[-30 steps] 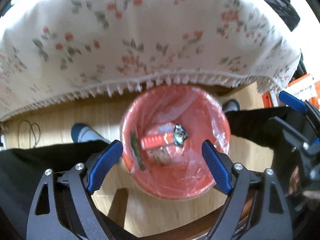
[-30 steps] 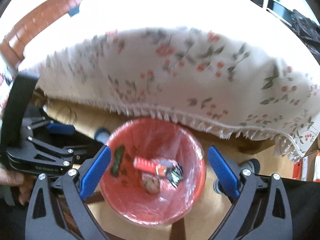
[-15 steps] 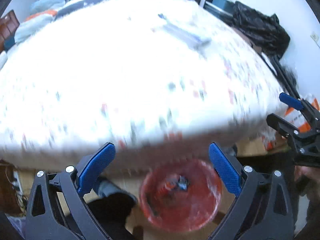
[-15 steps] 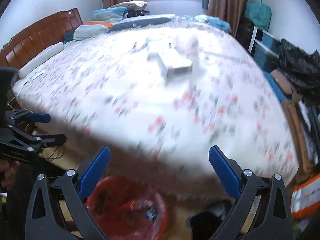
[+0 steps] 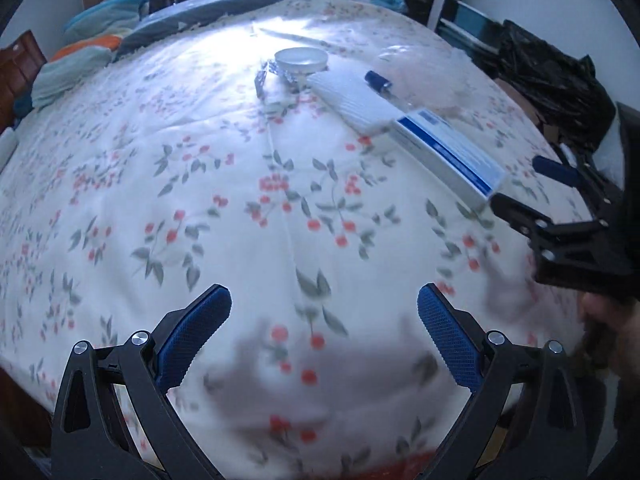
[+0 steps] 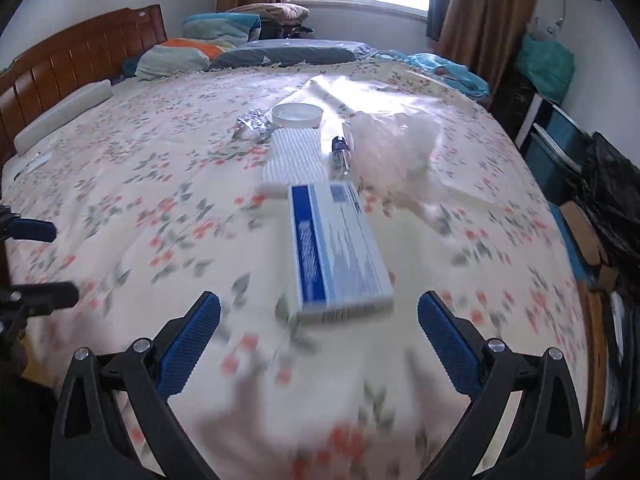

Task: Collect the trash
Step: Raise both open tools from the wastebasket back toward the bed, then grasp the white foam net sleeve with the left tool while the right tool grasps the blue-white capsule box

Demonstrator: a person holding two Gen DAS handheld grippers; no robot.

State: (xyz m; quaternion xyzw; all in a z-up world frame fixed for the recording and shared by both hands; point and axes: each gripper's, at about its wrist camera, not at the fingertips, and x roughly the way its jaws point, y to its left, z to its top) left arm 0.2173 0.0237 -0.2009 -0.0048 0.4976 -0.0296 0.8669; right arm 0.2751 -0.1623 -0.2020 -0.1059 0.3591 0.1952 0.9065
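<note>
We hover over the bed [image 6: 140,184], left gripper [image 5: 324,320] and right gripper [image 6: 318,322] both with fingers spread, nothing between them. Trash lies mid-bed: blue-and-white box [image 6: 336,248], ribbed white tray [image 6: 296,154] touching it, round lid [image 6: 297,115], crumpled foil [image 6: 252,124], clear plastic bag [image 6: 396,148].

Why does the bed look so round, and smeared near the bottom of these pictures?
Both wrist views use fisheye lenses, which bulge the floral bedspread into a dome. In the left wrist view, the cherry print nearest the camera is blurred. In the right wrist view, the blue-and-white box is smeared, while window light washes out the round white lid.
</note>
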